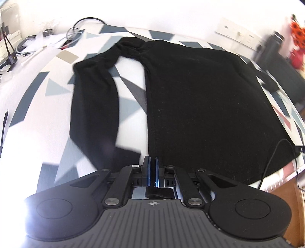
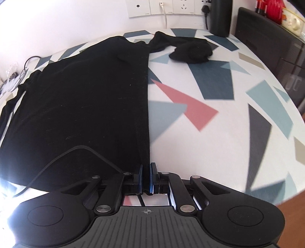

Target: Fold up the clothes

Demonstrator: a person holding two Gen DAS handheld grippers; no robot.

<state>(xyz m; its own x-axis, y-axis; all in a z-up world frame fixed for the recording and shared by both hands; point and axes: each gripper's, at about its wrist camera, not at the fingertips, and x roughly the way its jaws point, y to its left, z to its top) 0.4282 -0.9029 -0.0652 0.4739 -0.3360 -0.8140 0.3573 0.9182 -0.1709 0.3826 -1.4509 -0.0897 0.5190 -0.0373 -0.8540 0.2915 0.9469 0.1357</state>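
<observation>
Patterned surface (image 2: 219,133) carries a black long-sleeved top (image 1: 200,105) spread flat, one sleeve bunched far off. Left gripper (image 1: 152,171) and right gripper (image 2: 146,178) each hold their fingers pinched on a near hem corner; lift both evenly, keeping the hem taut.

Your table (image 2: 209,133) wears a white cover printed with grey, teal and pink triangles. The black shirt (image 2: 85,105) lies flat on it, filling the left wrist view from centre to 3 o'clock. One sleeve (image 1: 93,106) lies on the table at 9 o'clock of the body. In the right wrist view the other sleeve (image 2: 190,49) lies bunched at 1 o'clock. Cables (image 1: 74,36) and small clutter lie on the table at 11 o'clock in the left view. A black cylinder (image 2: 221,17) stands at the table's far edge.
</observation>
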